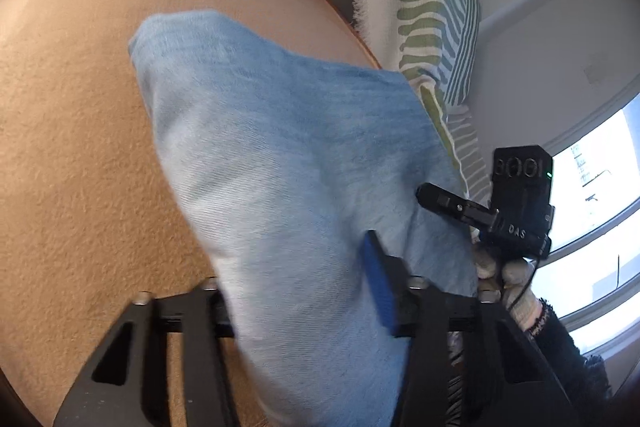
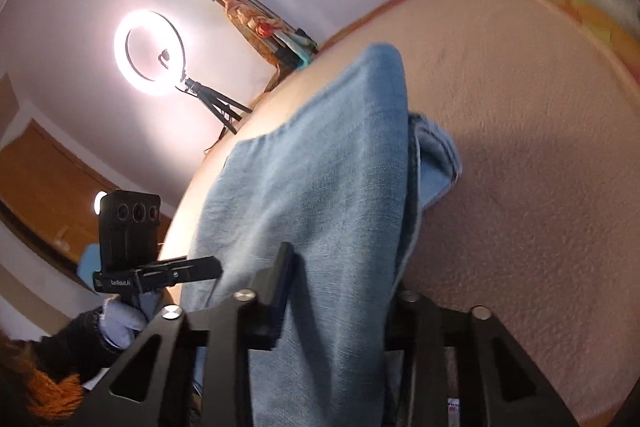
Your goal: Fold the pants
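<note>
Your left gripper (image 1: 308,291) clamped on light-blue pants (image 1: 280,163), denim bunched between fingers, blue pad (image 1: 378,287) pressed against cloth. Your right gripper (image 2: 340,291) also closed on pants (image 2: 320,179), fabric draped up and over jaws. Pants lifted at near end, far end lying on peach bedspread (image 1: 80,147). Patterned pillow (image 1: 436,27) just beyond. Ring light (image 2: 150,53) glowing at wall.

Warm, fairly bright fisheye views with dark, curved corners. A ring light (image 2: 149,53) glares white; a window (image 1: 592,227) looks overexposed. Nearby denim (image 1: 280,167) seems slightly motion-blurred.
</note>
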A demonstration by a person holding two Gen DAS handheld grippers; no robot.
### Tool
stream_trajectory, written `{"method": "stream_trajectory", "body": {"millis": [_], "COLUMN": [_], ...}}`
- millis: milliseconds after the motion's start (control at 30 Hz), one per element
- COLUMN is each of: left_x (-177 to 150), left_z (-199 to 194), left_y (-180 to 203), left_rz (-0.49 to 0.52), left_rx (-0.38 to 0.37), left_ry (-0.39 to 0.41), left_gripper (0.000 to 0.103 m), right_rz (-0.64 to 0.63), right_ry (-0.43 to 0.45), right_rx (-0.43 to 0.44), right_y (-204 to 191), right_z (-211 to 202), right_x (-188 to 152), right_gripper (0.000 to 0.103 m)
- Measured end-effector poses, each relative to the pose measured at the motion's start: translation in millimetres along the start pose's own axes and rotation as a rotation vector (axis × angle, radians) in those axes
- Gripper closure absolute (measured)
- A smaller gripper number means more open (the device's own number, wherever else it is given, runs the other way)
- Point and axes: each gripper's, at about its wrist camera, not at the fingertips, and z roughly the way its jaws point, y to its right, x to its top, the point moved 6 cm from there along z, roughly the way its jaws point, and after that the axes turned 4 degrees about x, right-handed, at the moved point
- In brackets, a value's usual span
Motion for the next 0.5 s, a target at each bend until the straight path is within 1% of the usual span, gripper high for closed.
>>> {"method": "stream_trajectory", "body": {"millis": [33,100,133,200,367,500], "left_x": [0.8,1.1,1.0,2.0,12.7,33.2], "left_z": [-2.4,-8.6,-11.9,-19.8,-41.2,-57.9], "left_y": [0.2,1.0,2.2,7.9,20.4,24.8], "left_rz": [0.002,0.010,0.015,0.041,0.086,0.091], "left_rx": [-0.004,-0.006,-0.008,-0.014,-0.021,-0.026], "left_ry": [0.008,0.022,0.028,0.040,0.074,0.094], "left_gripper": [0.071,0.075,0.076,0.078,0.079,0.080], "right_rz": [-0.024,-0.060,-0.091,-0.141,-0.220,-0.258], "right_ry": [0.002,0.003,0.004,0.004,0.012,0.038], "right_rx": [-0.022,-0.062,-0.091,-0.121,-0.167,-0.181], "right_y": [-4.7,-16.0,-26.4,-43.8,-75.7,-94.0], "right_z": [-2.6,-7.3,-10.6,-14.1,-20.0,-29.5], "right_x": [0.5,3.0,5.4,9.6,20.7,34.4], "right_gripper": [0.077,0.081,0.081,0.082,0.082,0.083]}}
